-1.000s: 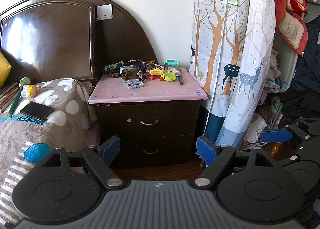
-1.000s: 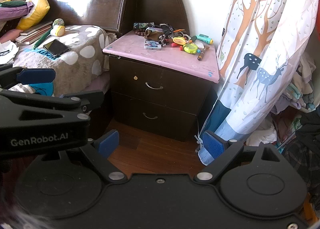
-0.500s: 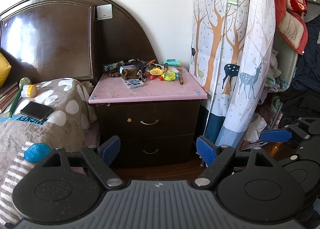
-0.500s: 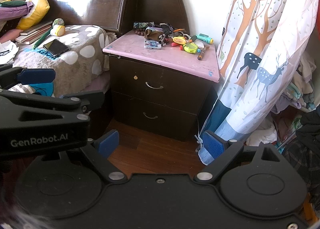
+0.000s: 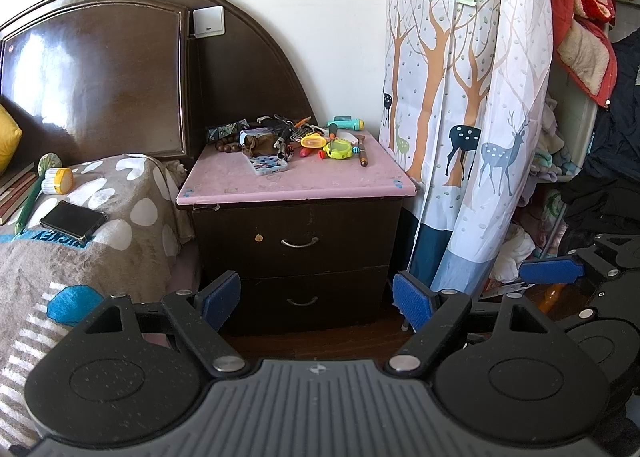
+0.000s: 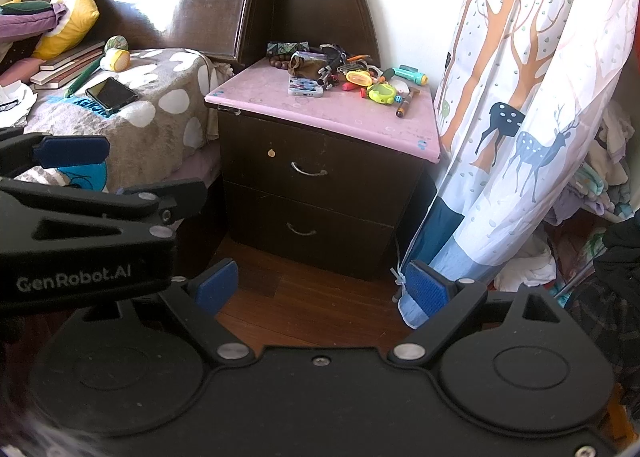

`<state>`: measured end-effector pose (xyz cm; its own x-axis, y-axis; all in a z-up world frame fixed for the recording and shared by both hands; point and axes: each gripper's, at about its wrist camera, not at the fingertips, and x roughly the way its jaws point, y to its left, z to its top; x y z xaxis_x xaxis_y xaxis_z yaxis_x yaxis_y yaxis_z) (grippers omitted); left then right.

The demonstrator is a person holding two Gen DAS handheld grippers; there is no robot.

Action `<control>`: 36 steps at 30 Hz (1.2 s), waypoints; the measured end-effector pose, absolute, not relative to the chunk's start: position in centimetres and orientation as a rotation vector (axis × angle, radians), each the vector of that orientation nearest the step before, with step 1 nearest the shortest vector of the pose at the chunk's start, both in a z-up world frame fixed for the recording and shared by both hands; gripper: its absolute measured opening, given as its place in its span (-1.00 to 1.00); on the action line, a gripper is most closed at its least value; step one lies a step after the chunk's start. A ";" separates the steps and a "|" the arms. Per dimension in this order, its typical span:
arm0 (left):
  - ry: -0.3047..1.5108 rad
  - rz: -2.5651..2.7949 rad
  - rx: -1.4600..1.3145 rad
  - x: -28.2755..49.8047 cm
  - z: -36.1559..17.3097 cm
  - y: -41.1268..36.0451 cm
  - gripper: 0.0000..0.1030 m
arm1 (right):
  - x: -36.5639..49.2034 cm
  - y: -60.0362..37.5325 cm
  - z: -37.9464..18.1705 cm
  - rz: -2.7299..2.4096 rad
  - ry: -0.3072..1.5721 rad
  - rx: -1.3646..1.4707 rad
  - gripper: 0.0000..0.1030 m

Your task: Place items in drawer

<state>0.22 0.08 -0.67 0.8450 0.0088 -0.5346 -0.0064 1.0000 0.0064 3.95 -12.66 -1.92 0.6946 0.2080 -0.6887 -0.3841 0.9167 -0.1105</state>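
Note:
A dark nightstand with a pink top [image 5: 288,185] [image 6: 280,101] stands ahead. Its upper drawer [image 5: 300,243] [image 6: 309,170] and lower drawer [image 5: 303,301] [image 6: 301,232] are both closed. A pile of small items [image 5: 304,139] [image 6: 348,75] lies at the back of the top: a phone case, beads, keys, a green-yellow toy, a teal flashlight. My left gripper [image 5: 316,299] is open and empty, well short of the nightstand. My right gripper [image 6: 320,289] is open and empty, low over the wooden floor.
A bed with a spotted blanket [image 5: 100,217] and a phone [image 5: 74,220] lies to the left. A deer-print curtain [image 5: 460,117] hangs to the right, with piled clothes [image 5: 580,37] behind. The left gripper's body [image 6: 80,225] crosses the right wrist view.

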 end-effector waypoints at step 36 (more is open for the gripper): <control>0.606 -0.001 -0.112 13.6 -1.3 4.5 0.75 | 16.2 -14.2 -3.6 0.491 0.744 -0.058 0.96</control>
<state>13.62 4.48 -1.26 0.8221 -0.0339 -0.5684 -0.0319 0.9939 -0.1053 16.19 -14.23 -3.61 0.6283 0.4082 -0.6623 -0.4485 0.8857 0.1204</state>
